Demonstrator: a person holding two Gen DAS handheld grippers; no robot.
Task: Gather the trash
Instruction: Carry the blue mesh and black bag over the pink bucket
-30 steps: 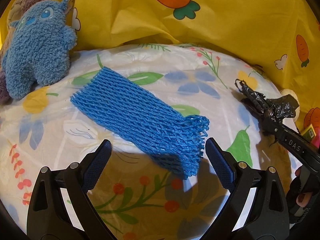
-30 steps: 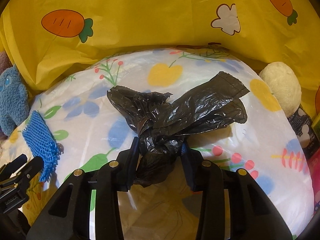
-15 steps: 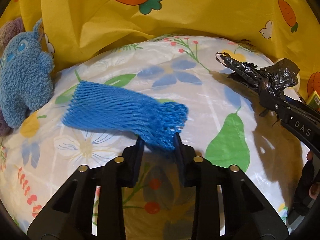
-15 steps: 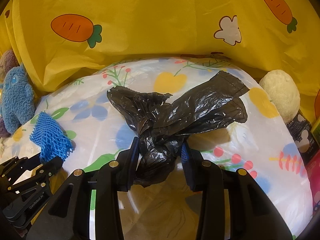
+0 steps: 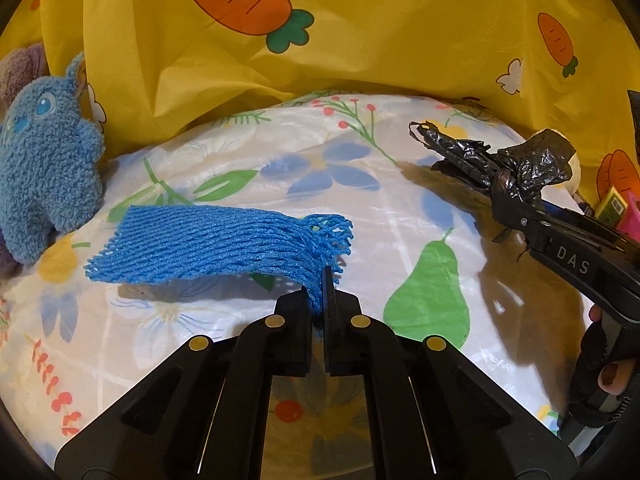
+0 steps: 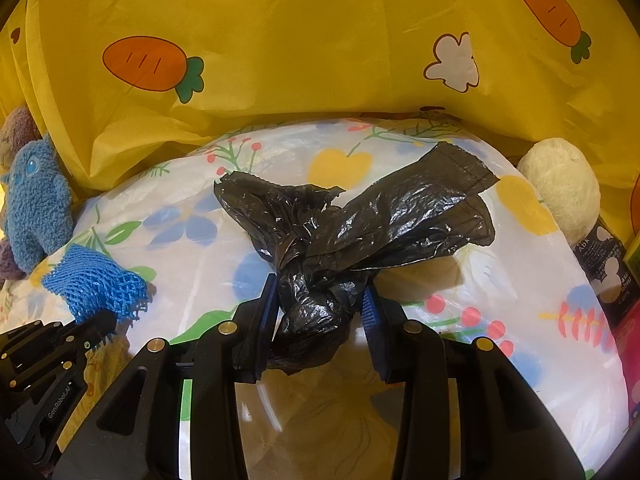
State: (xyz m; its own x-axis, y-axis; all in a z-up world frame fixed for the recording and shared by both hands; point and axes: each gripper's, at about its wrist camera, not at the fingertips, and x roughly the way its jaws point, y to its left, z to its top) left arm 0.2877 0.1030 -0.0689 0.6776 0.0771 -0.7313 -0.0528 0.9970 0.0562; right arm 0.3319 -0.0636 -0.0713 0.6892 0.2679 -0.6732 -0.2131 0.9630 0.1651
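One blue foam net sleeve (image 5: 216, 244); one knotted black plastic bag (image 6: 352, 232); two grippers (one per hand); one blue plush toy (image 5: 44, 172); one cream plush ball (image 6: 560, 188), far right.

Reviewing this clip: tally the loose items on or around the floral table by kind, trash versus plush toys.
Trash pieces: 2, the blue foam net and the black plastic bag
Plush toys: 3, blue, purple, cream
Total: 5

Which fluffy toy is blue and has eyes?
The blue plush at the left, leaning by the yellow cloth. The other fluffy one, the cream ball at the right, is pale and shows no face.
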